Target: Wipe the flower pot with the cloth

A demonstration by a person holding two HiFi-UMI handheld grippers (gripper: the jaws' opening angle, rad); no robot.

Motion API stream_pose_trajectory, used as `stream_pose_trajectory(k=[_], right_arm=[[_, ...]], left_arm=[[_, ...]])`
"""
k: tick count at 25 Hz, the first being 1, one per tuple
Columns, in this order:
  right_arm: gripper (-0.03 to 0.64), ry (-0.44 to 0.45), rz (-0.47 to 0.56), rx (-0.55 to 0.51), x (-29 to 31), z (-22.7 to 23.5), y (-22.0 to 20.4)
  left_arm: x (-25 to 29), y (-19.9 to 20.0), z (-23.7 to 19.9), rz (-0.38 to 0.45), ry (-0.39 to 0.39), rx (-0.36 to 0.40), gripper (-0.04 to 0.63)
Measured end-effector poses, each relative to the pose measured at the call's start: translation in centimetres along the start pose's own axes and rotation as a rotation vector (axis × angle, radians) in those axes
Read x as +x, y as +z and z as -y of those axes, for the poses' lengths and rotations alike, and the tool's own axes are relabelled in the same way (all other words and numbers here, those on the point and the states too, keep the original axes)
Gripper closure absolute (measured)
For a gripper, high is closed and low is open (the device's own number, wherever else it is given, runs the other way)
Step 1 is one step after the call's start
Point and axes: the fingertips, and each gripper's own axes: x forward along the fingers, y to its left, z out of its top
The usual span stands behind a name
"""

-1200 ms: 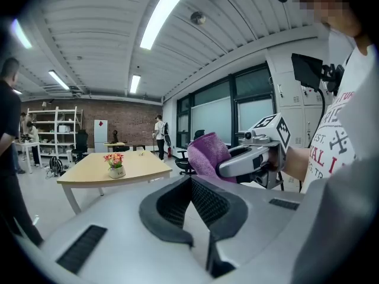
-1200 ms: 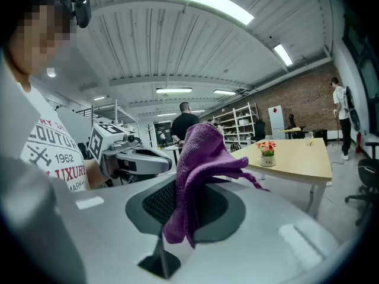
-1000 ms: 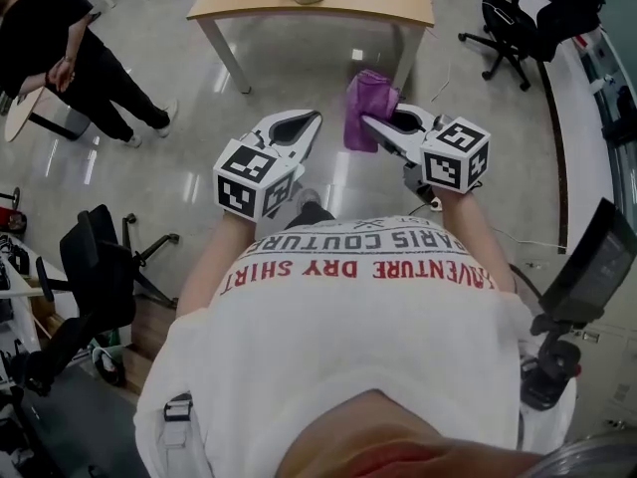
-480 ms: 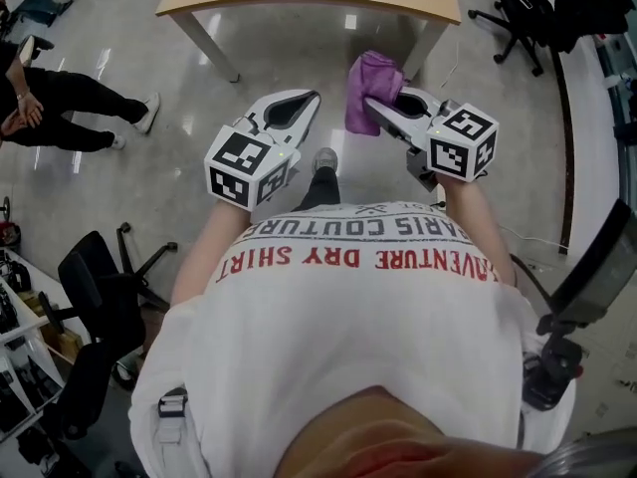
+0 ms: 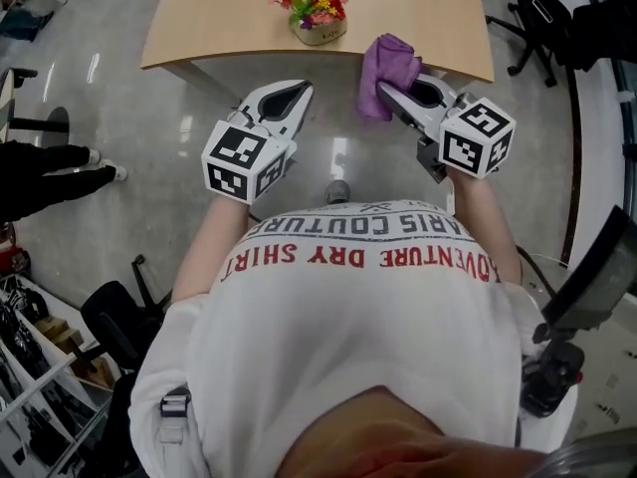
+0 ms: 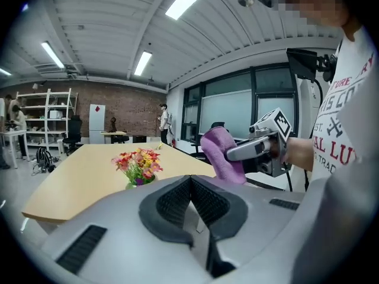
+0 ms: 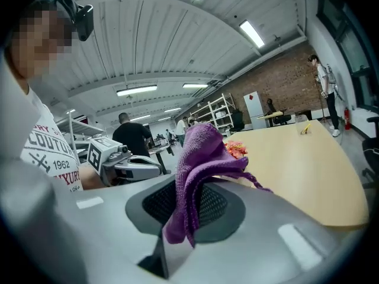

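While the right gripper [image 5: 386, 92] clamps the cloth [image 5: 390, 60], brace the seemingly tippy flower pot [image 5: 320, 35] at twelve o'clock with the clenched, empty left gripper [image 5: 297, 92].

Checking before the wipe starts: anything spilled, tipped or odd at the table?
Nothing stands out. The flower pot stands upright on the wooden table, nothing spilled. The purple cloth hangs bunched from the right gripper; the left gripper is shut and empty.
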Motion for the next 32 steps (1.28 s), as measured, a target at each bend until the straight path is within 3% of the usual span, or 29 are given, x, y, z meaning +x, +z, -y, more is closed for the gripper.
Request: stream_pose_trajectory(k=[4,7,13,17,21,23,26,32], right_arm=[[0.568,-0.012,0.016,0.012,1.1,1.6,0.0],[0.568,-0.016,0.003,0.039,2.3,3.5,-0.5],[0.568,-0.016,-0.047,0.096,4.4,7.4,-1.8],[0.568,-0.026,-0.059,0.103,5.9,10.5,-1.2],[0.568,-0.038,-0.052,0.115,6.8,13.5,-0.5],[0.568,-0.039,-0.066,0.123,7.2,14.9,-0.4],[0.568,-0.038,-0.081,0.14,7.9,17.2,0.1],[0.568,-0.032,-0.096,0.184,9.1,20.1,-0.7]], left_arm=[[1.6,-0.4,-2.6,0.001,0.012,0.007,0.591],[3.6,-1.5,-5.1,-0.02,0.022,-0.009,0.528],[8.6,-4.2,-10.4,-0.075,0.071,-0.029,0.262],[12.5,-5.4,-15.4,-0.073,0.192,-0.101,0.151],[17.2,-7.6,-17.0,-0.162,0.201,-0.062,0.141],[19.1,-8.5,-17.8,-0.194,0.197,-0.083,0.141],[21.2,-8.5,-19.3,-0.189,0.212,-0.106,0.141],[23.5,-8.0,-19.1,-0.152,0.185,0.002,0.141]])
